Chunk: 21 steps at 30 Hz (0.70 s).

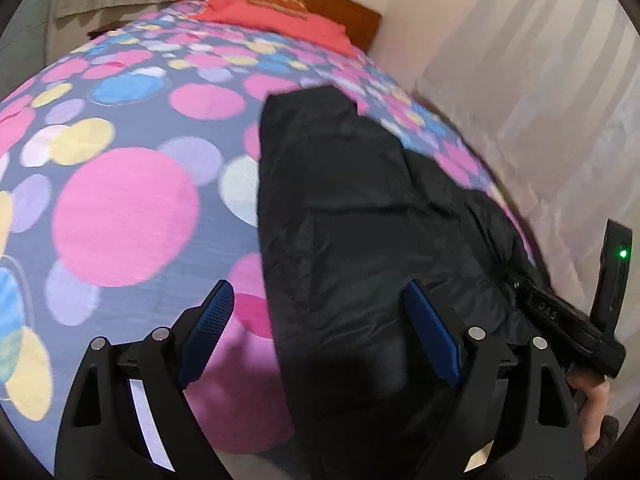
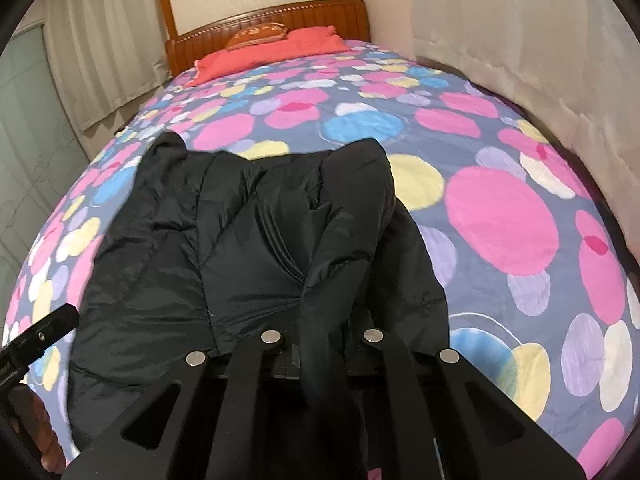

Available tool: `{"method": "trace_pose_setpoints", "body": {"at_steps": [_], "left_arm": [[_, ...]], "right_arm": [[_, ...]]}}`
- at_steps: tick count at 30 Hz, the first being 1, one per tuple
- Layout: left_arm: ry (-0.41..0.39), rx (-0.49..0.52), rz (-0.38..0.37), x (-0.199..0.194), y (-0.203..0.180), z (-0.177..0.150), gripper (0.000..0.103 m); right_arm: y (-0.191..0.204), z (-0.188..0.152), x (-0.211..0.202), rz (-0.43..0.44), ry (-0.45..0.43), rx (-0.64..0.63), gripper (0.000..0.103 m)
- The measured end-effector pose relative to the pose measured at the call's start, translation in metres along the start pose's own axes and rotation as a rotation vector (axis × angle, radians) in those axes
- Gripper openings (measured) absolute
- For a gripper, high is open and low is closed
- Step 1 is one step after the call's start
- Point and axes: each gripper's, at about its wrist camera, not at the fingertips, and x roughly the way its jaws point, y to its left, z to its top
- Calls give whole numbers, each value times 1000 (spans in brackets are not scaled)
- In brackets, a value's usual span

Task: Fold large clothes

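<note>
A black puffy jacket lies spread on the bed, its near hem towards me. In the right wrist view a fold of its near edge runs up between the two arms of my right gripper, which is shut on it; the fabric hides the fingertips. My left gripper hovers open over the left side of the jacket. Its blue pads stand wide apart: one is over the bedspread and the other over the black fabric, with nothing pinched. The right gripper's body shows at the right edge, with a hand under it.
The bedspread is grey-blue with pink, yellow and blue circles. A red pillow lies by the wooden headboard at the far end. Beige curtains hang on the left, and a pale wall runs close along the right.
</note>
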Motion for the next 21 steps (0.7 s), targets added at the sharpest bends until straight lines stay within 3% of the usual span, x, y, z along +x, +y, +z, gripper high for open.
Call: {"method": "trace_pose_setpoints", "body": {"at_steps": [7, 14, 21], "left_arm": [[72, 12, 55, 44, -8, -10, 90], [42, 74, 153, 63, -14, -9, 90], [32, 77, 151, 58, -13, -8, 90]], "right_arm": [[-26, -16, 42, 27, 72, 30, 12], [-19, -15, 63, 13, 64, 14, 12], [-15, -13, 60, 8, 64, 6, 13]]}}
